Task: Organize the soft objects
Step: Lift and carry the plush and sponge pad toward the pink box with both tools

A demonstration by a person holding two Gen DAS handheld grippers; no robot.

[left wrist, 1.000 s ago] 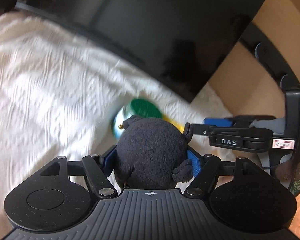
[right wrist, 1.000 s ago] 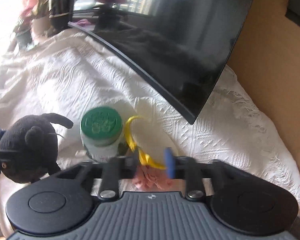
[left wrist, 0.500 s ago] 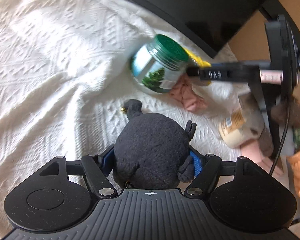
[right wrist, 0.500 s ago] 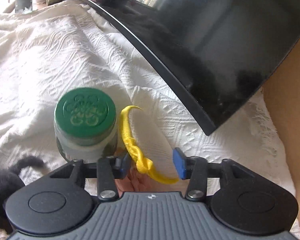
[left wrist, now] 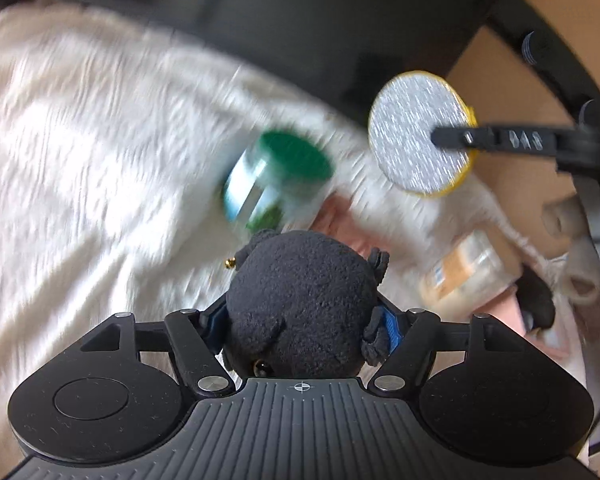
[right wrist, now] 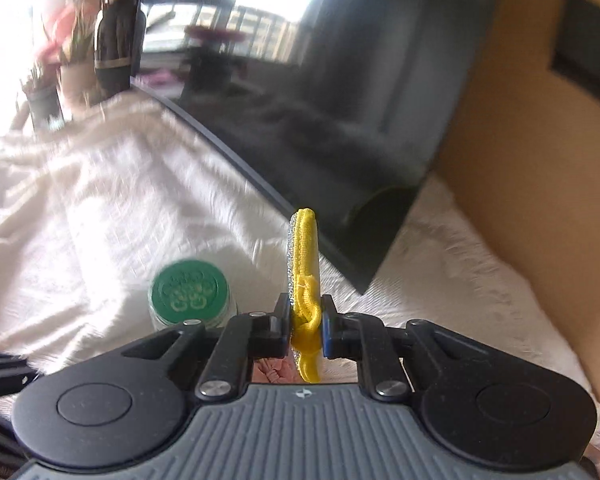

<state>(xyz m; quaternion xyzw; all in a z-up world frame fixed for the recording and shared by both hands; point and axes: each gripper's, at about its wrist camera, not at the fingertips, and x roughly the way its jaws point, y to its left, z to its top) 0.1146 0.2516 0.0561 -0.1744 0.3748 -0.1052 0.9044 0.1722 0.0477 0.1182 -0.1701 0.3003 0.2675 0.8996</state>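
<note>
A: Entry, both claws loaded. Left claw (left wrist: pixel 304 320) is spread wide, its pads pressed on the flanks of the black plush toy (left wrist: pixel 300 304); the toy sits deep between the fingers, eye end toward the camera.

B: Right claw (right wrist: pixel 306 326)?

A: Jaws have just been closing and now pinch the round scrub pad (right wrist: pixel 304 280) at its yellow knotted edge. The pad stands on edge between the pads, its flat faces turned left and right, its long axis running straight forward from the claw. In the left wrist view the silver face (left wrist: pixel 418 132) shows, lifted clear of the white cloth (left wrist: pixel 80 168).

B: What is under it?

A: The green-lidded jar (right wrist: pixel 190 292) stands on the cloth just left of the right claw. The pink cloth (left wrist: pixel 352 232) lies beside the jar, between the two claws and below them. A dark screen (right wrist: pixel 340 100) leans behind.

B: Which relation governs the next move?

A: No container for soft things is visible in either view, so the drop point cannot be told. My judgement: the pad's edge-on pose means it will fall flat to one side on release.
</note>
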